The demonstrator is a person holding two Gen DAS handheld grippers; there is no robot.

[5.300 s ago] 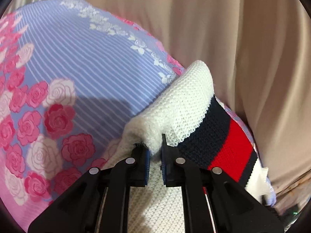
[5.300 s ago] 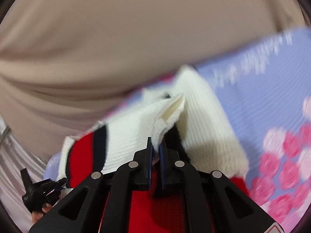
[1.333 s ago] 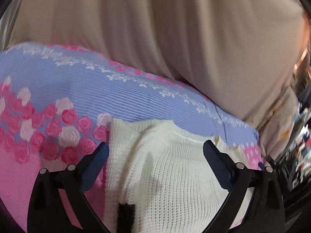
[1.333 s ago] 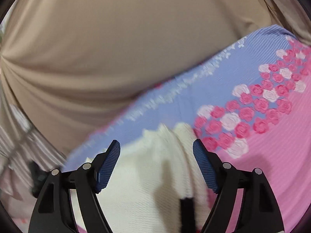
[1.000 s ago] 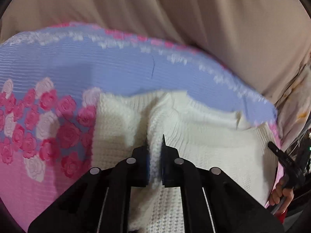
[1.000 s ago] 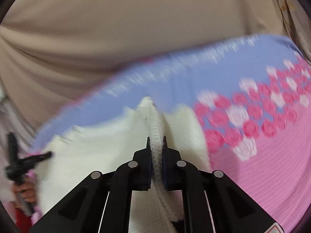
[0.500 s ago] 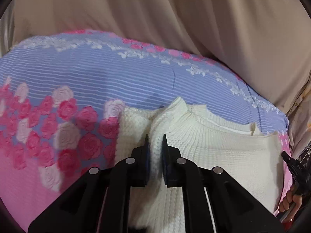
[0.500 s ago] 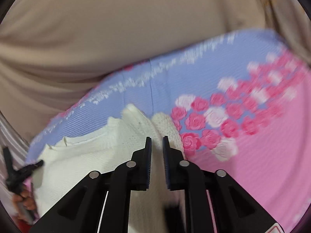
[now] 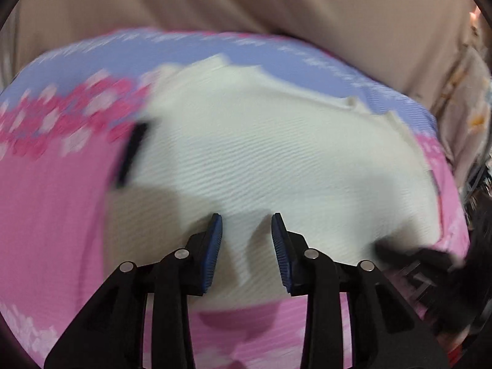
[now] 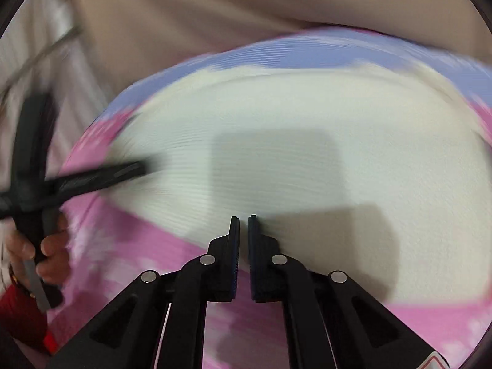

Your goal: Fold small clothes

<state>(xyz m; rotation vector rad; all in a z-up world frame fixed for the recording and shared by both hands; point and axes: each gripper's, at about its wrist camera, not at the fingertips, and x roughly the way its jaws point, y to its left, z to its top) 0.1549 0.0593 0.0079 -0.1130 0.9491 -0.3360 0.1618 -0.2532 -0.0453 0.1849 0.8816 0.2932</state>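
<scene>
A cream knitted sweater [image 9: 276,160] lies folded flat on the pink and blue rose-print bedspread [image 9: 55,203], with a dark stripe [image 9: 132,153] peeking out at its left edge. My left gripper [image 9: 247,215] hovers over the sweater's near part, open, with nothing between its fingers. In the right wrist view the sweater [image 10: 307,141] fills the middle. My right gripper [image 10: 244,216] is shut at the sweater's near edge, and no cloth shows between its pads. Both views are blurred by motion.
A beige curtain [image 9: 246,0] hangs behind the bed. The left gripper [image 10: 92,175], held by a hand [image 10: 49,246] with a red sleeve, reaches in from the left of the right wrist view. The right gripper [image 9: 430,264] shows as a dark blur low right.
Both grippers have let go of the sweater's far fold and pulled back toward its near edge. The left gripper has opened. The sweater now lies flat.
</scene>
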